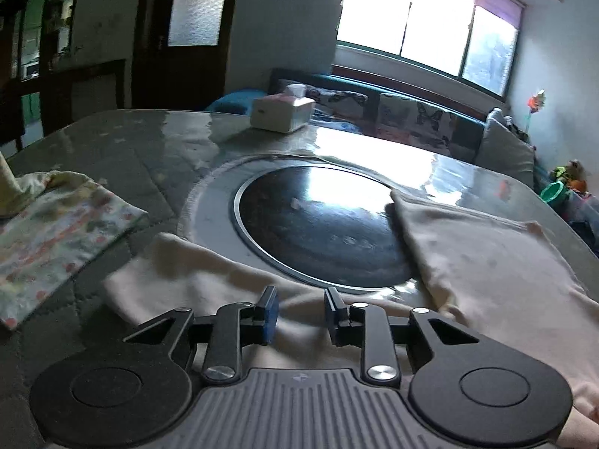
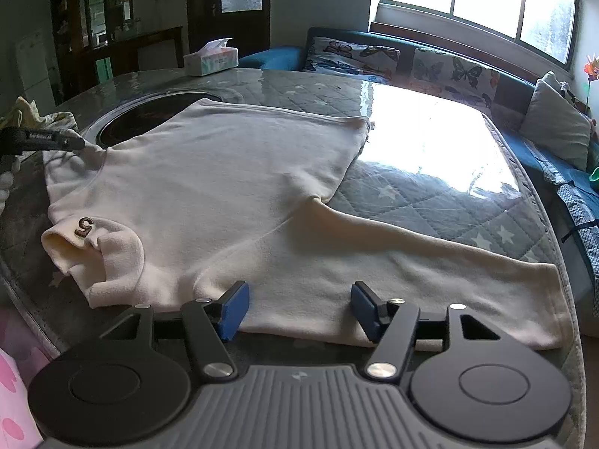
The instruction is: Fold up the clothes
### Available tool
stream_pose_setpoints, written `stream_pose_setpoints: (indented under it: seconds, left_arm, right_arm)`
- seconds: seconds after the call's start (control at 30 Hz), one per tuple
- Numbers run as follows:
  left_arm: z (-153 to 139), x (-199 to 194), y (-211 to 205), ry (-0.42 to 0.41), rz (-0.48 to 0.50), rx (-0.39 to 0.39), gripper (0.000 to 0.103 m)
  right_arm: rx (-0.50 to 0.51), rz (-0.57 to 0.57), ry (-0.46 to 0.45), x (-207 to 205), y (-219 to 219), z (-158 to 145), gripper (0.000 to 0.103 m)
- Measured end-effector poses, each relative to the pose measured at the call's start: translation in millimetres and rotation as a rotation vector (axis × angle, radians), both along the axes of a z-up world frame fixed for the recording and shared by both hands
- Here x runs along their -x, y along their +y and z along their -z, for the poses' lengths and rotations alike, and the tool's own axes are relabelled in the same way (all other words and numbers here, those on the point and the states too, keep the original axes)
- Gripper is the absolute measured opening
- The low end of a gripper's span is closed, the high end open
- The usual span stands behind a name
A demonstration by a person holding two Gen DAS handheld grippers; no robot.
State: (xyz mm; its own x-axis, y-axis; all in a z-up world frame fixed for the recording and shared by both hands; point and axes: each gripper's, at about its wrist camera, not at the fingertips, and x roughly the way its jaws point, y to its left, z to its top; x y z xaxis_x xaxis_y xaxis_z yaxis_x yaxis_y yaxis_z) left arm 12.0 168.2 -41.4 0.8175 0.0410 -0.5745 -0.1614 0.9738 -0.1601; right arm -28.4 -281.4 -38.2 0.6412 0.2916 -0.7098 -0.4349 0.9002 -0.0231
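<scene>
Two released grippers, left gripper [image 1: 301, 312] and right gripper [image 2: 299, 308], hover over a cream sweater [image 2: 224, 187] spread along the bench's [image 2: 430, 187] near edge; sleeves likely get folded inward next.

Bright window [image 2: 479, 3] above a blue sofa [image 2: 516, 86]; dark wooden door [image 2: 228, 3].

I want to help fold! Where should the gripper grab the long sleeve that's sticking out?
Probably at the cuff end of the cream sweater's sleeve. It lies flat near the table's near edge, so the open right gripper could slide in low from that side and pinch the edge.
</scene>
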Motion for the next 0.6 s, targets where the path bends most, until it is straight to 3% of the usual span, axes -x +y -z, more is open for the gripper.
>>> stream_pose_setpoints:
  seconds: [0.13,0.33,0.6]
  left_arm:
    - [-3,-7,23,-0.019,-0.051,0.042,0.038]
    - [2,-18,57,-0.013,-0.117,0.1,0.034]
    - [0,-6,65,-0.011,-0.182,0.046,0.033]
  right_arm:
    - [-0.001,0.003,-0.001,0,0,0,0.062]
    - [0.003,0.002,0.001,0,1,-1,0.062]
    - [0.003,0.003,0.003,-1,0,0,0.063]
